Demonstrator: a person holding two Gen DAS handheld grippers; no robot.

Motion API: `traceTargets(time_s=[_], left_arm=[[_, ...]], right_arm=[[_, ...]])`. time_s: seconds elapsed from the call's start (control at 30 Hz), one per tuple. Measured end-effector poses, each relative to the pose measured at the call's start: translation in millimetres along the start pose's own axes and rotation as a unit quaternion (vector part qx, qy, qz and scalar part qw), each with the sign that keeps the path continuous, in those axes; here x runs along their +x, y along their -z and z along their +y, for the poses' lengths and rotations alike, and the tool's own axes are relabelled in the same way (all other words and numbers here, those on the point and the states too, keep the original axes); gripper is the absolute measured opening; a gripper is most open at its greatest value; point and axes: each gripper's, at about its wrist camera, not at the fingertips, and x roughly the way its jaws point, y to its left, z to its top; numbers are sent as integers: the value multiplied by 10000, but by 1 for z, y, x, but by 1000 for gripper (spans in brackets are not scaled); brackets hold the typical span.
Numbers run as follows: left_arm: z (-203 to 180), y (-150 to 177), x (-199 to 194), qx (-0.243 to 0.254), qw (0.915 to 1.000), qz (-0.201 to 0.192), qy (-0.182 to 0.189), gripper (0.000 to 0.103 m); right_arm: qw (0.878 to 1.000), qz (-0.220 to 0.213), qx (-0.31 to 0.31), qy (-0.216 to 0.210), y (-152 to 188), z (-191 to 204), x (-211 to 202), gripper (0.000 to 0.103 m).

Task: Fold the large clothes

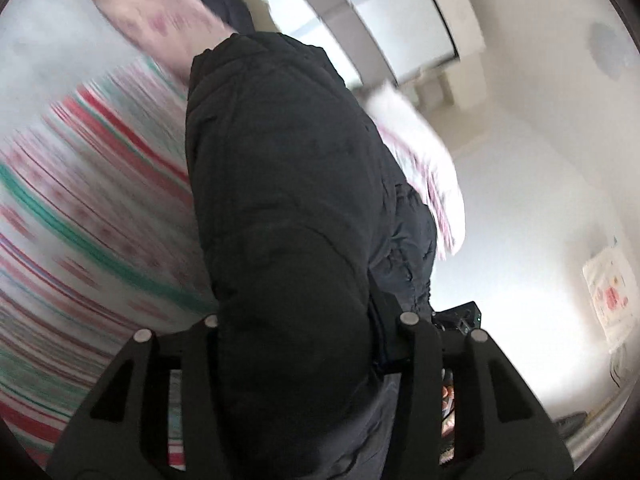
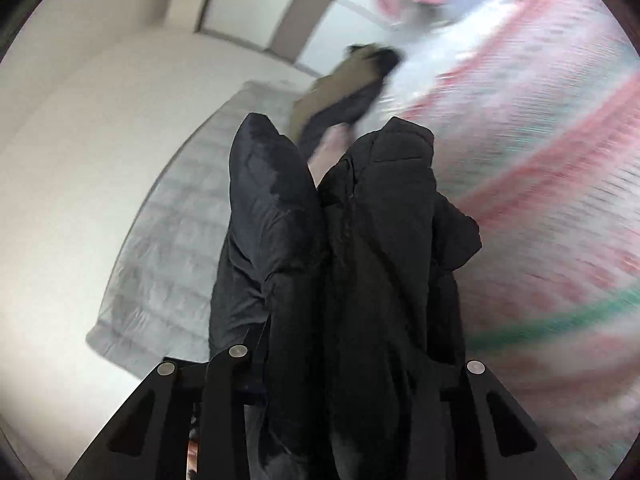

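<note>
A black padded jacket [image 1: 280, 160] fills the middle of the left wrist view, bunched between the fingers of my left gripper [image 1: 308, 320], which is shut on it. The fingertips are hidden under the cloth. In the right wrist view another thick fold of the same black jacket [image 2: 380, 220] stands up between the fingers of my right gripper [image 2: 352, 352], which is shut on it too. The jacket stays sharp in both views while the background is smeared.
A bedspread with red and green stripes [image 1: 80, 200] [image 2: 540, 160] lies under the jacket. Pink patterned fabric [image 1: 160, 20] lies at the far end, a pale quilt [image 2: 168, 248] along the bed's edge, and a tan and dark garment [image 2: 344, 84] beyond. White walls and a wardrobe [image 1: 380, 20] stand behind.
</note>
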Motion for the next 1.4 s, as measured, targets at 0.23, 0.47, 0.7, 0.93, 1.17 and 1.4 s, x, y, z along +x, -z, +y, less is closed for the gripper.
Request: traceTargets(time_s=[0.23,0.47,0.7,0.93,1.17,1.4], left_arm=[[47,-27,-51,45,9908,-763,-1114,55],[91,-16,-40,27,9676,-421,-2487,83],[54,-13,-59,467,9430,-702,-3219,86],[12,23,-58,716,9230,-572,-3738,96],[-39,81,-65,923,9042,-441,-4146,103],[-61,131,-66,1292,8885,-397,-4386,103]], right_arm=[[9964,529,-639,150,-11,49,121,36],[9802,970,-688,1586,11,-4,188,73],[9729,758,-751,2052,4,11,133,76],[9553,409,-1447,2547,34,56,56,83],[9246,198,-2148,3141,90,95,3,100],[9114,278,-2483,3270,140,103,-22,103]])
